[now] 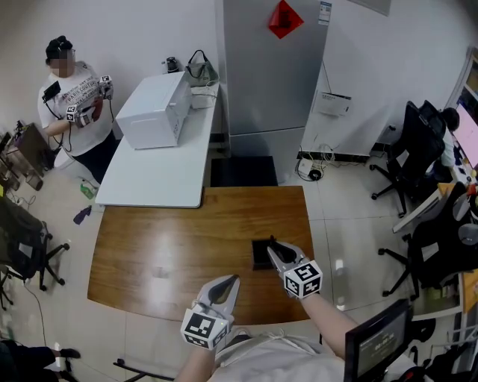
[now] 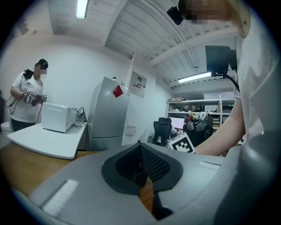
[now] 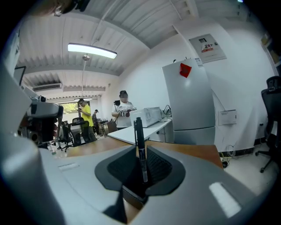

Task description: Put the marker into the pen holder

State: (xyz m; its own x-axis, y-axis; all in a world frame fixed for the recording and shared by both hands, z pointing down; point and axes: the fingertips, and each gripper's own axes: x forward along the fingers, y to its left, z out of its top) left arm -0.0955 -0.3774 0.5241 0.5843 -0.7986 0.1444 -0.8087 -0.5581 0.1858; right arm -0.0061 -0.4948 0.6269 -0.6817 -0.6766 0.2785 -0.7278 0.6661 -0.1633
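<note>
Wood table (image 1: 172, 246) fills the centre of the head view. Grey fridge (image 1: 269, 82) at top centre has a red diamond (image 1: 285, 19) stuck on its door and a small label (image 1: 325, 11) at its top edge, print too small to read. White table (image 1: 160, 175) at upper left butts against the wood table's far edge and carries a white microwave (image 1: 153, 112), no brand legible. Black chairs (image 1: 414, 145) stand at the right edge. Person (image 1: 75, 104) at upper left holds a similar gripper; the shirt print is unreadable.

Right gripper (image 1: 275, 250) sits at lower centre, its tip over the black pen holder (image 1: 260, 257), which stands on the wood table near its front edge. Its jaws are clamped on the marker (image 3: 139, 145), a thin black stick standing upright between the pads, top end above the jaw tips. Whether the marker's lower end is inside the holder cannot be told. Left gripper (image 1: 228, 287) is lower and further left, near the table's front edge, apart from the holder, jaws together with nothing between them.

Each gripper's cube shows black-and-white square markers, no text. White notice (image 3: 207, 44) on the wall above the fridge, upper right of the right gripper view, has a red heading, illegible.
</note>
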